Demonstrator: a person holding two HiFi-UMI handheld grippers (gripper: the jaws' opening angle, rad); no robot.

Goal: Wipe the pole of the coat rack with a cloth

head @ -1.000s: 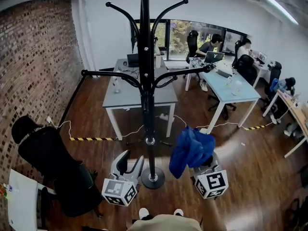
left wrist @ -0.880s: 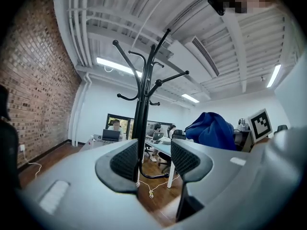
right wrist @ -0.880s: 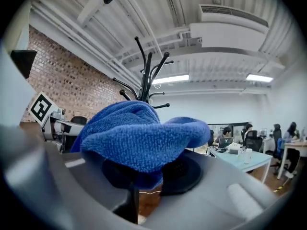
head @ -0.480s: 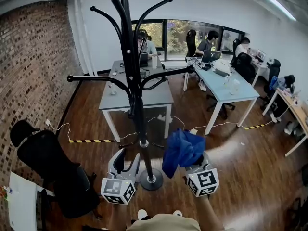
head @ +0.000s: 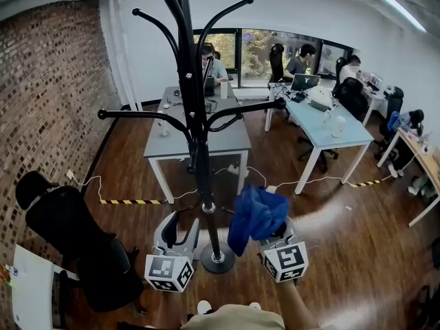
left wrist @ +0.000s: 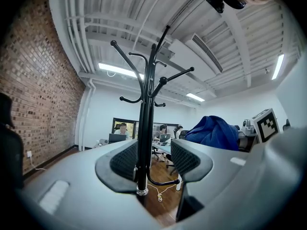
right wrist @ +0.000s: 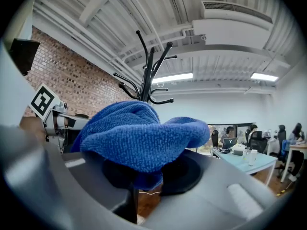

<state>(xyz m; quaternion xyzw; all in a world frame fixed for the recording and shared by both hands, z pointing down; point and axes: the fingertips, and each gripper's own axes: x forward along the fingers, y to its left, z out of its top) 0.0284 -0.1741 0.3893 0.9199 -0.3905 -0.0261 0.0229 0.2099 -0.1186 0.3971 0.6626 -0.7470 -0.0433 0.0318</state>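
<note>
**dusty_k:** While the coat rack's pole (head: 198,143) stands dead centre from the head view, where's the cloth (head: 256,213) at?

**rigwatch:** Blue cloth, bunched up in the right gripper (head: 269,238), jaws pinched on it. That gripper's own view shows it flopping over both of them. It sits just right of the pole's lower part, near it but not touching as far as I can see.

**dusty_k:** and the left gripper (head: 183,222)?

**rigwatch:** Jaws apart, nothing clamped. It's low down, just left of the pole and above the round base (head: 218,258). From the left gripper view the pole lines up in the gap between the pads (left wrist: 125,159), but I can't tell if it touches either. Behind: grey desk (head: 199,137), brick wall (head: 48,102) on the left, black chair (head: 69,225) lower left.
</note>
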